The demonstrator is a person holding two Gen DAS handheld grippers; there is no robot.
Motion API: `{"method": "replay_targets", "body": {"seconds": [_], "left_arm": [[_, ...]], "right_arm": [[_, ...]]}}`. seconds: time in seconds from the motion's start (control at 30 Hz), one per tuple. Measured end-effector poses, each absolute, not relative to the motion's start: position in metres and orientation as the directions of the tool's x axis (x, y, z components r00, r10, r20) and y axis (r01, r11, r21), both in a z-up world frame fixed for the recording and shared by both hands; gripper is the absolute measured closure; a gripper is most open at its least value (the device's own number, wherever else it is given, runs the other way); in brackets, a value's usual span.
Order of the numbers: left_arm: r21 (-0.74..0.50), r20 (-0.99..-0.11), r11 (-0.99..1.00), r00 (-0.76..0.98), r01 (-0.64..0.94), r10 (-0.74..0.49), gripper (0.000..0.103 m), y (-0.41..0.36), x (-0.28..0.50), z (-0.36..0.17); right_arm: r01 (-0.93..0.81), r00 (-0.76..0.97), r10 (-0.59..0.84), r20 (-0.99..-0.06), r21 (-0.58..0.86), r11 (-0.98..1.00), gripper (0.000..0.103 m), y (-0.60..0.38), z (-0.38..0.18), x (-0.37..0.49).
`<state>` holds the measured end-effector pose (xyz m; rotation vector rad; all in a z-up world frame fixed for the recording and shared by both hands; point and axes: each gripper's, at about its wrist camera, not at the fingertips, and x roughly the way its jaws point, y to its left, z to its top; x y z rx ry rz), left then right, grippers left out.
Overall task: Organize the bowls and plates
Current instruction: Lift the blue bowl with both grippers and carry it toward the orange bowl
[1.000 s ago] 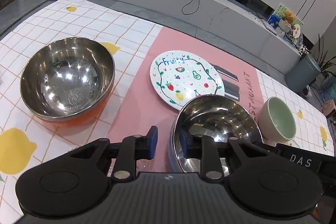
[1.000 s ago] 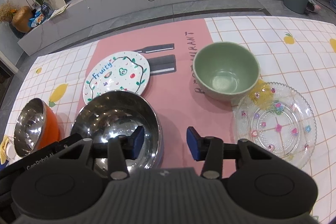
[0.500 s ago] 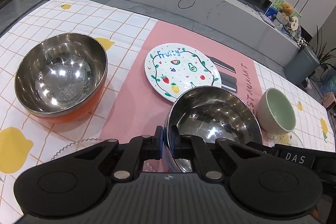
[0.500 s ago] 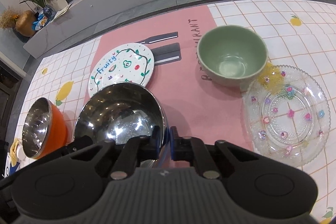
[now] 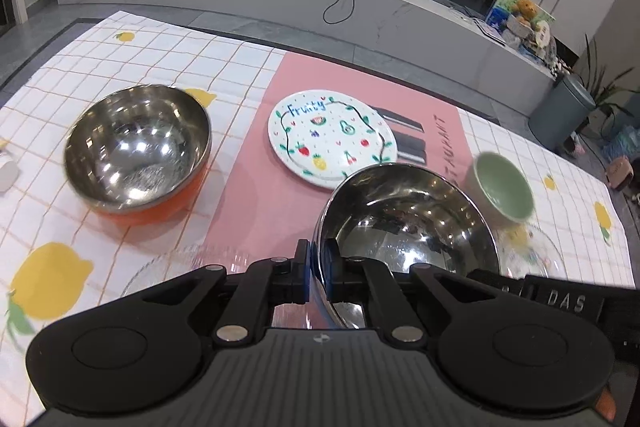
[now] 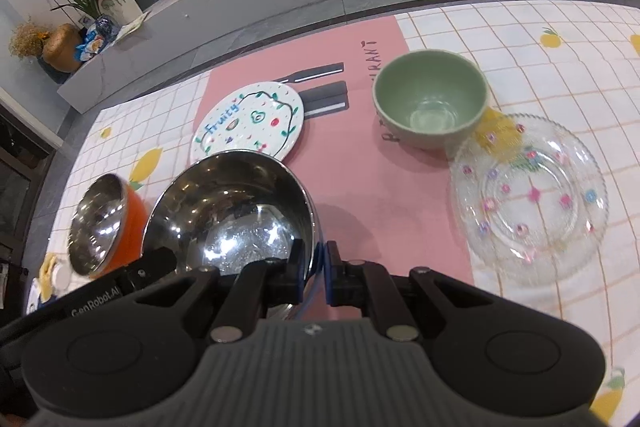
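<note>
Left wrist view: going left to right, the orange-sided steel bowl sits on the checked worktop; next comes the round white "Fruity" plate; then the blue-sided steel bowl; last, the small green ceramic bowl. Our left gripper pinches the blue-sided bowl's near-left rim; our right gripper is clamped on the opposite rim, and the bowl looks raised. We judge it is meant to nest in the orange one (like with like). We should carry it level, both grips equally firm, centre it over the orange bowl, lower gently, and avoid the clear glass plate.
</note>
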<state>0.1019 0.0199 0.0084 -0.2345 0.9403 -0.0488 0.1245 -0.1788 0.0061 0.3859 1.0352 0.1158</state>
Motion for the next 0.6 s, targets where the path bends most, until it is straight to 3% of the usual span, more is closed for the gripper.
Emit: {"method": "replay_targets", "body": {"seconds": [0.23,0.6], "left_arm": [[-0.233,-0.803,0.971,0.572,-0.044,-0.167,0.096,0.022,0.068,0.015],[-0.218,-0.838,0.976,0.518,-0.028,-0.173,0.096,0.025,0.015,0.002]], "right_arm": [[0.027,0.536,0.292,-0.792,0.361,0.932,0.095,-0.184,0.022,0.086],[0.010,0.465,0.363,-0.807,0.415,0.910,0.093,-0.191,0.000,0.021]]}}
